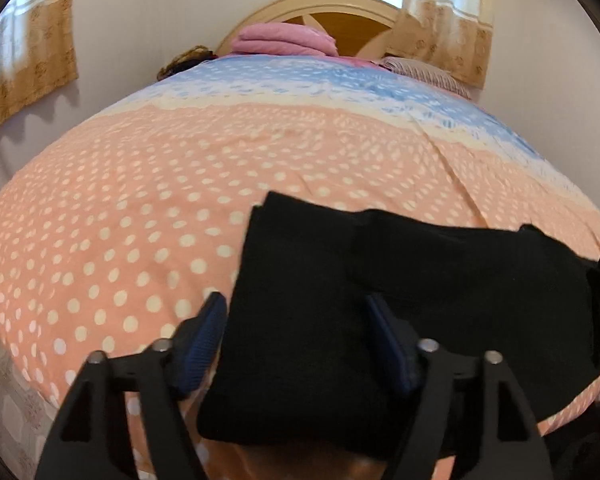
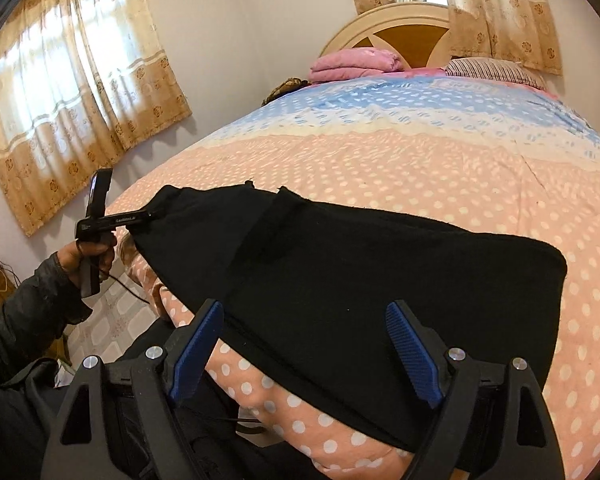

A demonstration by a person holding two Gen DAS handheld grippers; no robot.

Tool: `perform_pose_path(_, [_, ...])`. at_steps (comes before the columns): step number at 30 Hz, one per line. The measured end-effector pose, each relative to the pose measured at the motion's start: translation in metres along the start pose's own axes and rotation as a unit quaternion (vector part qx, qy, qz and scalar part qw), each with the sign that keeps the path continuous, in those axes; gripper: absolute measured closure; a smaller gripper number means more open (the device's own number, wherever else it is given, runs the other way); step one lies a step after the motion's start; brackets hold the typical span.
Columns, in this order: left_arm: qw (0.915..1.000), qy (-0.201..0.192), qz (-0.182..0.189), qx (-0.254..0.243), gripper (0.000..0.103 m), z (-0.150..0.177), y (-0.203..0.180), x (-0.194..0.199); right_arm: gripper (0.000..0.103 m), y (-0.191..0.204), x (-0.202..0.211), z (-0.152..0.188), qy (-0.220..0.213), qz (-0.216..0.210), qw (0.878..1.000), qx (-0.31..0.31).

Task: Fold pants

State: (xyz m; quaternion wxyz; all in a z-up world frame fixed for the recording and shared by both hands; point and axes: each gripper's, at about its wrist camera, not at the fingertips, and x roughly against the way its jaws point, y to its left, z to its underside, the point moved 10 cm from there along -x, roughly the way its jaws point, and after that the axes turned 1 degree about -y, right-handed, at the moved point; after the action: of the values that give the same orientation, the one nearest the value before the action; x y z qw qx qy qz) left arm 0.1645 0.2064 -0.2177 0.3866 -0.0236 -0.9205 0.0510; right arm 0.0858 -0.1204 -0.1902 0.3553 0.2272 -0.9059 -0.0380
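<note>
The left tool (image 1: 296,316) is spread wide over one end of the black pants (image 1: 380,280). The right tool (image 2: 306,320) is spread wide too, over the other end. The pants lie flat across the near side of the bed (image 2: 400,160), on its dotted pink cover.

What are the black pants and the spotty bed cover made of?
The black pants look like soft, matte knit or fleece: no shine, fuzzy edges. The bed cover looks like thin printed cotton, flat with fine creases, though I can't be sure.
</note>
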Motion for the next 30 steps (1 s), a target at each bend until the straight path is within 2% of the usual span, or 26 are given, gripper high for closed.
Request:
perform_pose_path(2, [0.9997, -0.001, 0.021, 0.008, 0.043, 0.001, -0.002, 0.000, 0.018, -0.001, 0.002, 0.000, -0.001, 0.000, 1.000, -0.001])
perform_pose_path(4, [0.9990, -0.001, 0.043, 0.010, 0.069, 0.000, -0.006, 0.003, 0.018, -0.004, 0.005, -0.002, -0.006, 0.004, 1.000, -0.007])
perform_pose_path(5, [0.9979, -0.004, 0.062, 0.017, 0.074, -0.001, -0.010, 0.006, 0.018, -0.006, 0.007, -0.004, -0.010, 0.005, 1.000, -0.010])
perform_pose_path(8, [0.9960, -0.023, 0.082, 0.028, 0.076, -0.009, -0.016, 0.021, 0.018, -0.015, 0.019, -0.012, -0.026, 0.019, 0.999, -0.014])
perform_pose_path(12, [0.9891, -0.064, 0.127, 0.036, 0.076, -0.029, -0.036, 0.056, 0.018, -0.029, 0.042, -0.022, -0.052, 0.038, 0.998, -0.019])
perform_pose_path(16, [0.9831, -0.093, 0.158, 0.012, 0.076, -0.049, -0.069, 0.086, 0.018, -0.058, 0.071, -0.029, -0.081, 0.086, 0.993, -0.028])
perform_pose_path(20, [0.9720, -0.111, 0.207, -0.014, 0.076, -0.064, -0.118, 0.115, 0.018, -0.100, 0.097, -0.026, -0.101, 0.122, 0.984, -0.076])
perform_pose_path(24, [0.9581, -0.109, 0.262, -0.039, 0.076, -0.070, -0.177, 0.132, 0.018, -0.140, 0.115, -0.014, -0.109, 0.159, 0.973, -0.128])
perform_pose_path(30, [0.9444, -0.075, 0.306, -0.095, 0.076, -0.056, -0.264, 0.138, 0.018, -0.166, 0.117, 0.000, -0.112, 0.165, 0.964, -0.175])
